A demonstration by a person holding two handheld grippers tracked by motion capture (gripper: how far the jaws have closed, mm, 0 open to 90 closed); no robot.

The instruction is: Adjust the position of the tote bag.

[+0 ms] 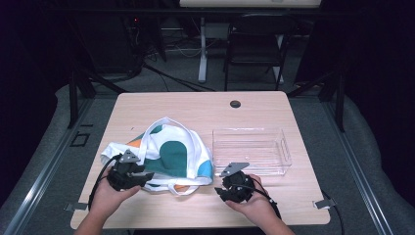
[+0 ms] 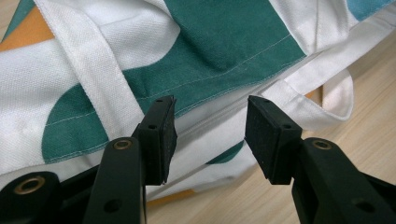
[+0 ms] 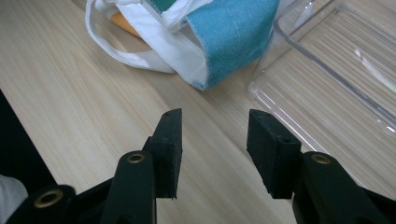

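Note:
A white cloth bag (image 1: 169, 154) with green, orange and blue patches lies crumpled on the wooden table, left of centre. My left gripper (image 1: 139, 177) sits at the bag's near left corner. In the left gripper view its jaws stand apart over the bag's seam (image 2: 210, 121), with cloth under the gap and neither pad pressing on it. My right gripper (image 1: 230, 191) rests near the front edge, right of the bag. Its jaws are open over bare wood (image 3: 212, 140), short of the bag's blue corner (image 3: 231, 37).
A clear plastic tray (image 1: 252, 149) stands to the right of the bag, its near corner (image 3: 322, 93) just beyond my right gripper. A loose white handle loop (image 3: 116, 51) lies on the table by the bag. A round dark grommet (image 1: 235, 104) sits near the far edge.

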